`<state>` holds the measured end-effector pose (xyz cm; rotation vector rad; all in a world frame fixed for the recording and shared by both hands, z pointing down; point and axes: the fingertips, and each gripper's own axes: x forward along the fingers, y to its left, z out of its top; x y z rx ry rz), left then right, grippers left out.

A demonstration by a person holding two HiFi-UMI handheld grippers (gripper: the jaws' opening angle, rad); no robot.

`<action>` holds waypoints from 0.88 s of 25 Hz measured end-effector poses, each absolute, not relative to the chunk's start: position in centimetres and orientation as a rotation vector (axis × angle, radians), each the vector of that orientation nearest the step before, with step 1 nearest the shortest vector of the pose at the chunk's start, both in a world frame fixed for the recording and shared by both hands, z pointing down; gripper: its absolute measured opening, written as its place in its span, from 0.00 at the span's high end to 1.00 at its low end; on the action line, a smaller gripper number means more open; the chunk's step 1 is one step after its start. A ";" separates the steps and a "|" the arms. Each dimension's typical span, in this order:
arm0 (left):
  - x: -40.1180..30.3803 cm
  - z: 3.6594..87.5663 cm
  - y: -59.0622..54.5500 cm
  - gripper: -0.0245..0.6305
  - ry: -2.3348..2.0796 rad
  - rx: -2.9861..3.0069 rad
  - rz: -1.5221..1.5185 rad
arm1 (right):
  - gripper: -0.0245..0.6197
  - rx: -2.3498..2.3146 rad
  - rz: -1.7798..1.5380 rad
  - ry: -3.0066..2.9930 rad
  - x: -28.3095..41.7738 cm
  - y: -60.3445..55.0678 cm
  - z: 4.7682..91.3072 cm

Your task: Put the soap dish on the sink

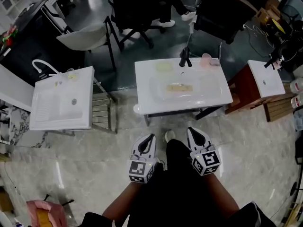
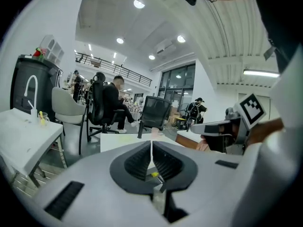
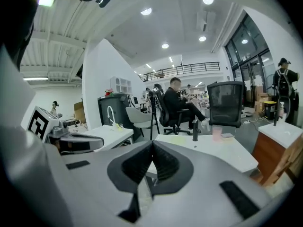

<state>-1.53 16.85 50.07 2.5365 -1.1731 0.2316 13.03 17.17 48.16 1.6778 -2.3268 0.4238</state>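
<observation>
A white sink [image 1: 218,91] stands ahead of me, with a black faucet [image 1: 185,58] and a pink cup [image 1: 206,59] at its back rim. A pale yellow flat item [image 1: 164,66] lies on the back rim, and a beige oblong item [image 1: 180,87] lies in the basin; I cannot tell which is the soap dish. My left gripper [image 1: 150,137] and right gripper [image 1: 191,130] are side by side, short of the sink's near edge. In the gripper views, both the left [image 2: 151,161] and right [image 3: 151,155] gripper are shut and hold nothing.
A second white sink [image 1: 61,98] with a white faucet stands to the left beside a slatted metal rack [image 1: 103,111]. A small sink on a red-brown cabinet [image 1: 266,78] stands to the right. Office chairs [image 1: 137,13] and a seated person are behind the sinks.
</observation>
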 end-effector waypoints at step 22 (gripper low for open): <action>-1.5 45.7 20.5 0.94 -1.320 2.531 0.137 | 0.96 1.800 0.327 -2.339 17.0 21.9 44.9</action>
